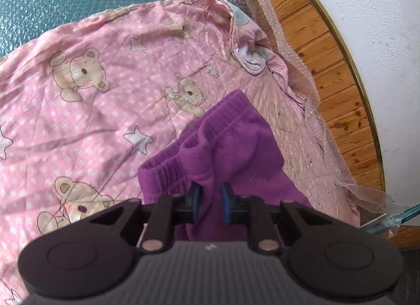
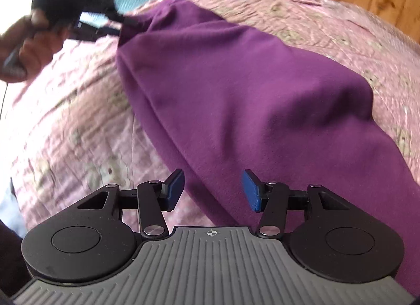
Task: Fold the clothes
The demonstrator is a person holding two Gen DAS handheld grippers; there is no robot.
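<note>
A pair of purple fleece trousers (image 2: 236, 90) stretches across a bed, its long axis running from the left claw (image 1: 211, 201) at the elastic waistband (image 1: 168, 171) down toward the right claw (image 2: 213, 191). The left claw is clamped on a bunched fold of purple cloth just behind the waistband, lifting that end off the bed. The right claw stands with its blue pads (image 2: 250, 191) spread wide, straddling the lower part of the garment without pinching it. In the right wrist view the left claw (image 2: 123, 25), held by the person's hand (image 2: 31, 45), is blurred at the upper left. Beneath lies a pink quilt (image 1: 86, 111) printed with teddy bears and stars. Past the quilt's edge are a bubble-wrap sheet (image 1: 312, 100), wooden boards (image 1: 338, 69) and a white wall (image 1: 380, 29).
</note>
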